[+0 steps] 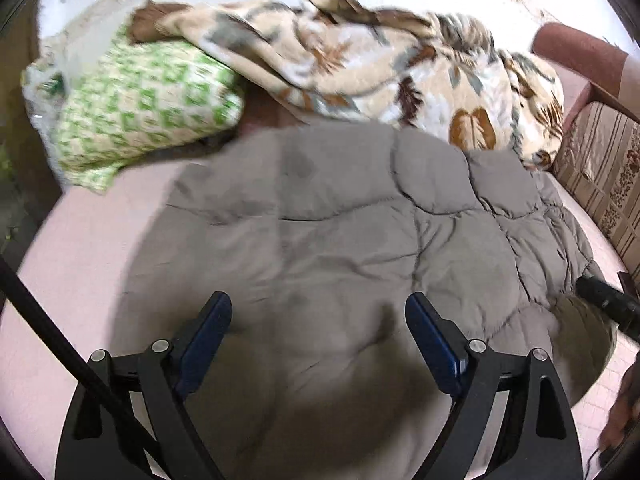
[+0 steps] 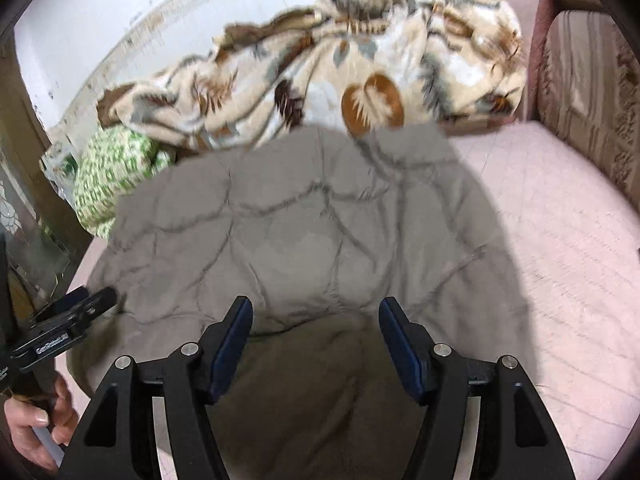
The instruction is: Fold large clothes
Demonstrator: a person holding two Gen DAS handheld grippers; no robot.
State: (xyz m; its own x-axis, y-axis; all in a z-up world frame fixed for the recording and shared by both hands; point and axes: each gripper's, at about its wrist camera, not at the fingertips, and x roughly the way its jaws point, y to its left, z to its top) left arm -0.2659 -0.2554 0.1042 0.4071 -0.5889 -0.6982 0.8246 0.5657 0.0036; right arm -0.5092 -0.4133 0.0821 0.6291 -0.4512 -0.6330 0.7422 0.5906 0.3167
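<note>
- Left wrist view: the left gripper hangs over a grey quilted jacket, jaws spread wide with nothing between the pads.
- Right wrist view: the right gripper hovers above the same jacket, jaws also apart and released.
- The jacket lies flat on a pink bed sheet, its long axis running straight ahead of both tools.
- Beyond the jacket's far end sits a leaf-patterned blanket, with a green-and-white pillow ahead-left.

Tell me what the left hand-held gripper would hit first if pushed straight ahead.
Most likely the grey padded jacket: the left hand-held gripper is open and empty, angled down at it. Depth is unclear.
</note>
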